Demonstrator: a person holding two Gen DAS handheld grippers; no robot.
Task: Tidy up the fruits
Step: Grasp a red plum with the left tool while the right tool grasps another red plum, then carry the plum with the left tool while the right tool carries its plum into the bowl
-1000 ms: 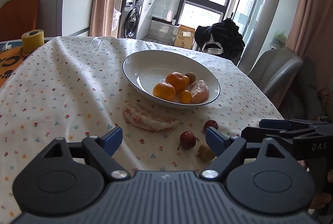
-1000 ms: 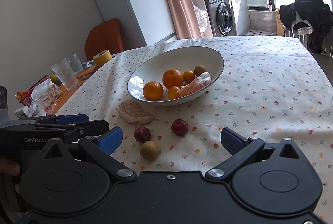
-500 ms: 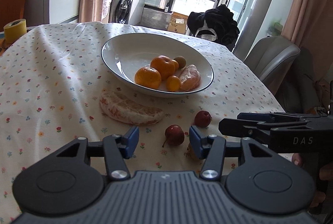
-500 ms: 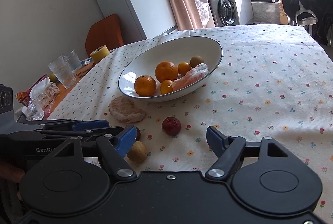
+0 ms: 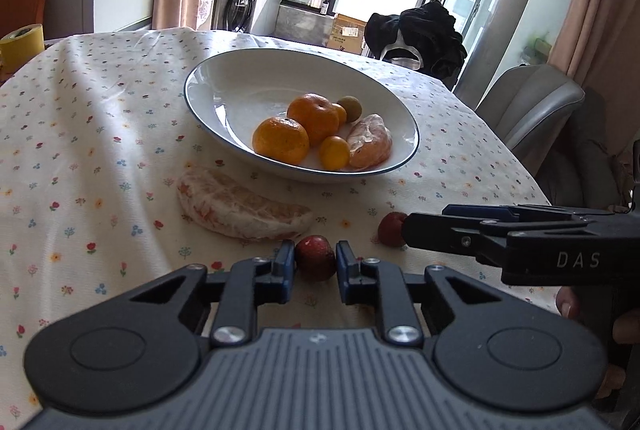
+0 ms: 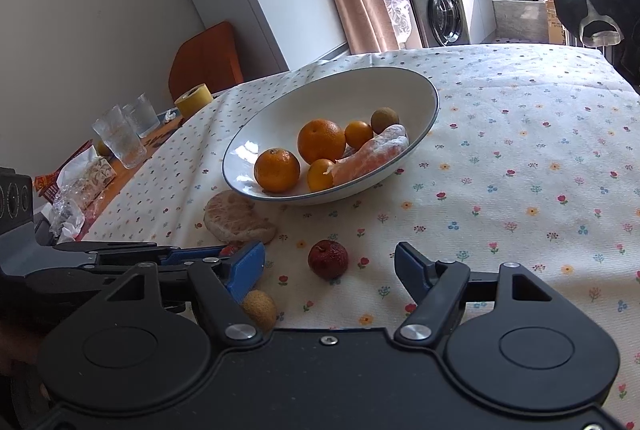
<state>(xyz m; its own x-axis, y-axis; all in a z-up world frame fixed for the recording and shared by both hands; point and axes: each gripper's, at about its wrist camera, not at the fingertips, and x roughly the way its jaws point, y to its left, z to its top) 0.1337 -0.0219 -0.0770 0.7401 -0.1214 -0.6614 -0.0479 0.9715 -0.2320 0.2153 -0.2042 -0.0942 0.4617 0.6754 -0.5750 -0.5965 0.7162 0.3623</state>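
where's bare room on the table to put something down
Free: the tablecloth right of the bowl, and the cloth left of the bowl in the left wrist view. Crowded: the front strip by the pomelo segment, red fruits and both grippers.

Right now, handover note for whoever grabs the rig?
Left gripper: fingers closed around a small red fruit on the tablecloth, not lifted.
Right gripper: open, empty, second red fruit between its fingers.
Done: bowl holds oranges and a peeled pomelo segment.
Left: both red fruits, the tan longan-like fruit, and the pomelo segment on the cloth.
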